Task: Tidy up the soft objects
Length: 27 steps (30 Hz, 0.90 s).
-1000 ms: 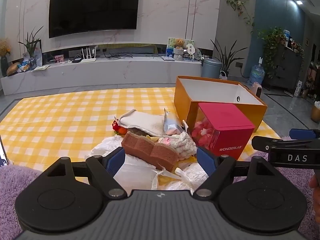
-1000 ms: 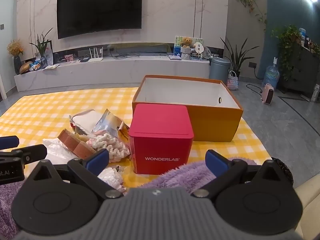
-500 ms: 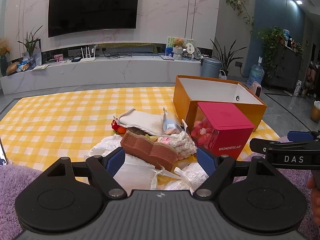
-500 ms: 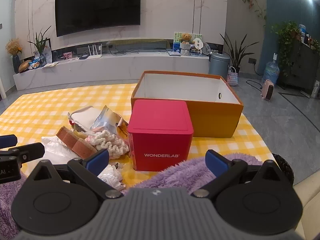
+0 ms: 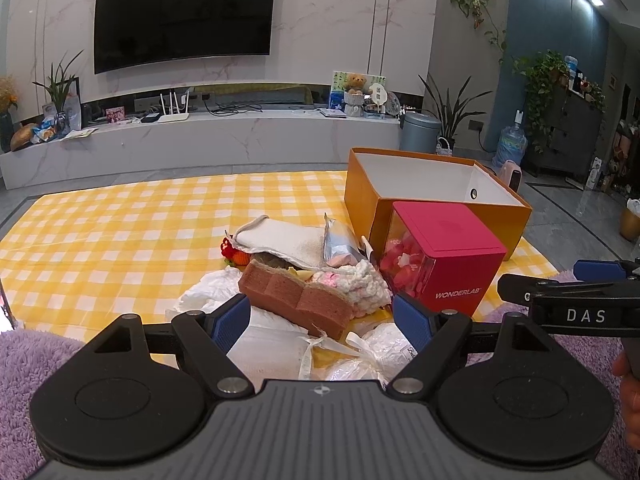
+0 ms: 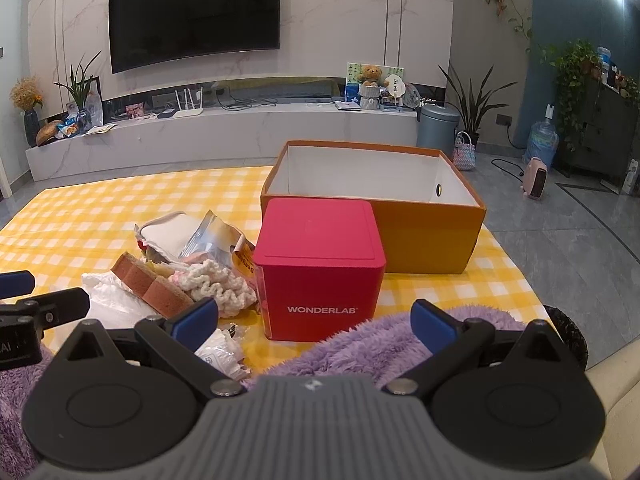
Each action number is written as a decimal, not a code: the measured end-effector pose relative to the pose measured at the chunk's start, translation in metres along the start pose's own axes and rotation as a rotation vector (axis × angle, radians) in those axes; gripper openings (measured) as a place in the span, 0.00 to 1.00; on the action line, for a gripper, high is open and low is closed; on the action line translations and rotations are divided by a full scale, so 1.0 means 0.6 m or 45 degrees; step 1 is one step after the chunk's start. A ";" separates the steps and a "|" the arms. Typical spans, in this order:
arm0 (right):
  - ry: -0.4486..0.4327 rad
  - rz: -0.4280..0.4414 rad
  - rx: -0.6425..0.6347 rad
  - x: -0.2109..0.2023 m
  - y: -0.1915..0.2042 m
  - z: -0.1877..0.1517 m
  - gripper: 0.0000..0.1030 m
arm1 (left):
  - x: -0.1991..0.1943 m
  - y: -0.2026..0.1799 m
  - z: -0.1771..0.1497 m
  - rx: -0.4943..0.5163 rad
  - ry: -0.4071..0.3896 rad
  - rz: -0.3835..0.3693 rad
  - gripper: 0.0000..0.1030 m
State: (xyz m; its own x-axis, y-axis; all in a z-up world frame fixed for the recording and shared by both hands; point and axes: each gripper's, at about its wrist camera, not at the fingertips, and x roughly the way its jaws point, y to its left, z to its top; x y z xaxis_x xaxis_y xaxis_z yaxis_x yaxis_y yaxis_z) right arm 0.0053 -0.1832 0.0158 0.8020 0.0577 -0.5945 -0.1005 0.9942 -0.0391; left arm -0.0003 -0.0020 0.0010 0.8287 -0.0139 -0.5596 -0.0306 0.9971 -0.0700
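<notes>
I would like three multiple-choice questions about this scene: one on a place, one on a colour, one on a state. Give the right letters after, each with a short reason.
1. Where does the red box stand?
A. inside the orange box
B. in front of the orange box
C. on the purple rug

2. What colour is the checked cloth?
A. yellow and white
B. blue and white
C. green and white

3. How is the left gripper?
A. shut on the sponge
B. shut on nothing
C. open

Answers: 1 B, it stands on the cloth against the orange wall; 2 A, yellow and white squares; 3 C, its blue pads stand wide apart.
</notes>
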 end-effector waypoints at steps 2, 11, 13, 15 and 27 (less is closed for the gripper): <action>0.002 -0.002 0.001 0.001 0.000 0.000 0.98 | 0.000 0.000 0.000 -0.001 0.000 -0.001 0.92; 0.007 -0.001 0.003 0.001 0.000 0.000 0.98 | 0.004 -0.004 -0.002 0.001 0.002 0.000 0.92; 0.010 0.000 0.005 0.001 0.000 0.000 0.98 | 0.005 -0.011 -0.006 0.005 0.006 -0.003 0.92; 0.013 0.000 0.009 0.001 -0.001 -0.001 0.98 | 0.003 -0.011 -0.006 0.004 0.009 -0.003 0.92; 0.021 0.001 0.016 0.002 -0.003 -0.001 0.98 | 0.003 -0.011 -0.007 0.004 0.008 -0.004 0.92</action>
State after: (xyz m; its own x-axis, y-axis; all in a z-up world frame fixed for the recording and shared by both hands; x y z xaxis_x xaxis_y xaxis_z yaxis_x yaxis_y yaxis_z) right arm 0.0060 -0.1848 0.0145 0.7921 0.0574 -0.6077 -0.0940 0.9952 -0.0285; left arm -0.0006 -0.0088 -0.0030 0.8251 -0.0173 -0.5648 -0.0262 0.9973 -0.0689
